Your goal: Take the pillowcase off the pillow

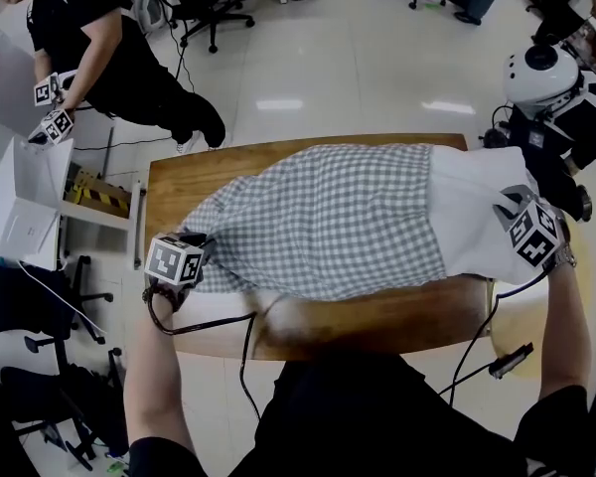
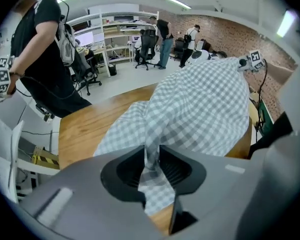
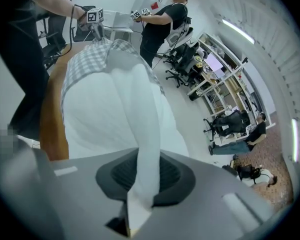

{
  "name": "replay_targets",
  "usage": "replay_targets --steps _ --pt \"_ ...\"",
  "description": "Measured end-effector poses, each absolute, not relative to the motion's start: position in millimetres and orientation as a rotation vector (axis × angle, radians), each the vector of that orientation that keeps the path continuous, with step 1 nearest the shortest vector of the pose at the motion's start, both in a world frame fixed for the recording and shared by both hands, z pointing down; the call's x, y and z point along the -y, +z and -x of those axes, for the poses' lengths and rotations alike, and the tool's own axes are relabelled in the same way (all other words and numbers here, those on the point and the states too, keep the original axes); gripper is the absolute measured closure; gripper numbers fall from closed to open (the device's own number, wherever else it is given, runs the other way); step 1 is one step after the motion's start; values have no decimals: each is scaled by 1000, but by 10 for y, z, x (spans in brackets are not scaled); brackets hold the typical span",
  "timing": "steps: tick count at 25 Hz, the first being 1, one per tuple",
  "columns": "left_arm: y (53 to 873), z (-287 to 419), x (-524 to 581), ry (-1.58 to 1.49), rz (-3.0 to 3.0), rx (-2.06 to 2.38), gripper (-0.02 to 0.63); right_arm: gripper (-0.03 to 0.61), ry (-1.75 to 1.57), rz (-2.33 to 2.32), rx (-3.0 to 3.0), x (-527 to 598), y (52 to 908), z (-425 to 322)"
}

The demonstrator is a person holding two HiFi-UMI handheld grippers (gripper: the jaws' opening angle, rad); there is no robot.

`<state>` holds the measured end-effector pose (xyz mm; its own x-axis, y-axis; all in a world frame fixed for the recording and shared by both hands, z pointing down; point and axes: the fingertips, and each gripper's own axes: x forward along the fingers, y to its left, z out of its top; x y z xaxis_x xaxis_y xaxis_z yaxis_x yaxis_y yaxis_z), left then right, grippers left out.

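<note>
**Left gripper.** The fingers (image 2: 179,168) of the left gripper (image 2: 152,156) pinch a gathered fold of the grey-and-white checked pillowcase (image 1: 328,222) at its left end. The cloth is bunched narrow between them.

**Right gripper.** The fingers (image 3: 172,173) of the right gripper (image 3: 145,159) pinch a fold of the white pillow (image 1: 472,212) at its bare right end.

**Task items.** The pillow lies lengthwise, left to right, on the wooden table (image 1: 377,321). The pillowcase covers its left and middle parts. The right part sticks out uncovered, at the right end of the table. The left corner of the pillowcase tapers flat towards the left gripper.

**Surroundings.** A second person (image 1: 99,38) stands beyond the far left corner of the table. Office chairs (image 1: 209,3) stand on the pale floor further off.
</note>
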<state>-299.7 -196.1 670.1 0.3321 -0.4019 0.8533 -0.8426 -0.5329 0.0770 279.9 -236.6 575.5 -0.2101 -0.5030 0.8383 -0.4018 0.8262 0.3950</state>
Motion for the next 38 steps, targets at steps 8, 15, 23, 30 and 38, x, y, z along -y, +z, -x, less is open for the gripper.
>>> replay_targets --steps 8,15,23,30,38 --pt "6668 2872 1867 784 -2022 1133 418 410 -133 -687 1894 2354 5646 -2679" --pt "6503 2755 1920 536 -1989 1213 381 348 -173 -642 1970 2273 5316 -2538" --pt "6303 2626 2037 192 -1877 1291 359 302 -210 -524 2048 2282 4979 -2272" --pt "6581 2427 1810 28 -1706 1326 346 261 -235 -422 2159 2274 4947 -2024" --pt "7135 2290 1457 -5 -1423 1364 318 225 -229 -307 2172 2419 5179 -1885"
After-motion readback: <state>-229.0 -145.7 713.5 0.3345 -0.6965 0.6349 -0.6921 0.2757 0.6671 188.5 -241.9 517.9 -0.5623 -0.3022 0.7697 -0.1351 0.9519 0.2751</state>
